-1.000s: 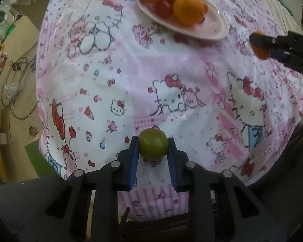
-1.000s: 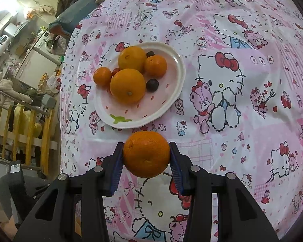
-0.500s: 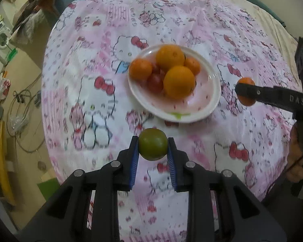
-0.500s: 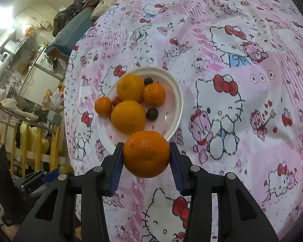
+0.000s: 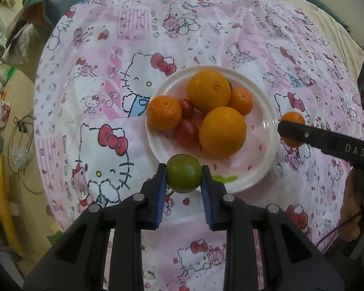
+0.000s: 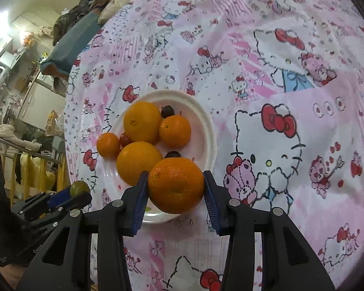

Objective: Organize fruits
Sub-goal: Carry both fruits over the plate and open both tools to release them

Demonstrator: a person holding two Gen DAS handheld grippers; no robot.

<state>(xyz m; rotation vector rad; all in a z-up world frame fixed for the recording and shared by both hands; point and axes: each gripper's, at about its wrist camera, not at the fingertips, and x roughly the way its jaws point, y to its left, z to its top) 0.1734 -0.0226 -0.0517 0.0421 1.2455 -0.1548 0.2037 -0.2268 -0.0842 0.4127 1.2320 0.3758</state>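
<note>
A white plate [image 5: 267, 123] on the pink Hello Kitty cloth holds several oranges [image 5: 222, 132] and small red tomatoes [image 5: 186, 131]. My left gripper [image 5: 184, 173] is shut on a green fruit [image 5: 184, 172] above the plate's near rim. My right gripper [image 6: 176, 185] is shut on an orange [image 6: 176, 185] above the plate [image 6: 208, 131]. In the left wrist view the right gripper's finger [image 5: 325, 138] and its orange [image 5: 292, 118] show at the plate's right. In the right wrist view the left gripper with the green fruit [image 6: 79, 187] shows at lower left.
The round table's cloth [image 5: 109, 77] stretches around the plate. Beyond the table's left edge lie floor clutter, cables and yellow rails [image 5: 2, 194]. A pile of clothes [image 6: 82, 19] lies at the table's far edge.
Both grippers have moved toward the plate with their fruits. The plate now sits lower and larger in both views, right ahead of the fingertips.
</note>
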